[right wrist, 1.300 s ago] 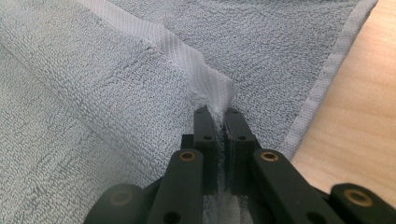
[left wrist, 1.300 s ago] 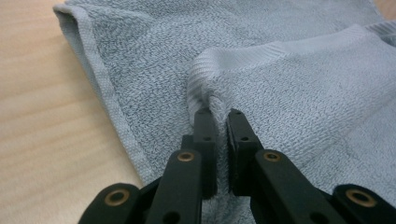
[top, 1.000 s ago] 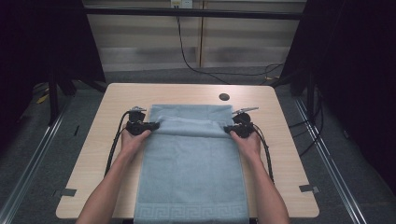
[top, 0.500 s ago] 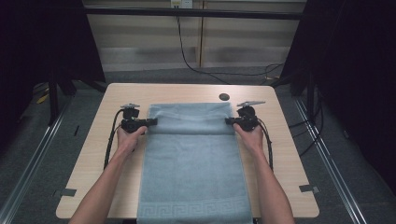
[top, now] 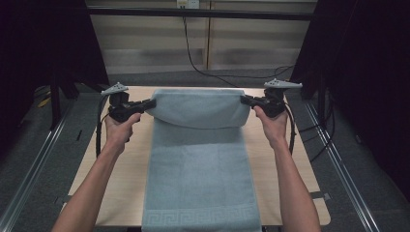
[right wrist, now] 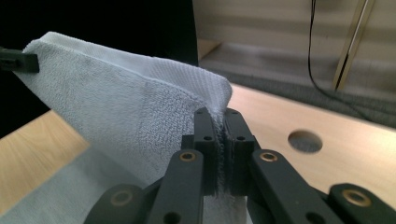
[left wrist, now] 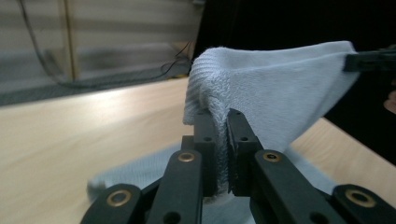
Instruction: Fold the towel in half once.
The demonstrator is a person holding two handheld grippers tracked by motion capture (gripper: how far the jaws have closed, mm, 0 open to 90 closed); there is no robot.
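— What are the fingers doing?

— On the left gripper [left wrist: 223, 154] the two black fingers [left wrist: 205, 140] are pressed together on a far corner of the grey towel [top: 198, 159], cloth pinched between them. The right gripper [right wrist: 223, 149] is clamped the same way on the other far corner; its fingers [right wrist: 205, 140] have towel squeezed in the narrow gap.

— And the towel itself?

— Its far edge hangs raised between the two grippers, sagging a little in the middle above the desk [top: 280, 159]. The rest lies flat along the desk's middle, and the near end, with a key-pattern border, reaches the desk's near edge.

— Anything else by the towel?

— A round hole [right wrist: 305, 141] in the desk, just beyond the right corner. A black cable [top: 193, 43] hangs down the wall behind the desk.
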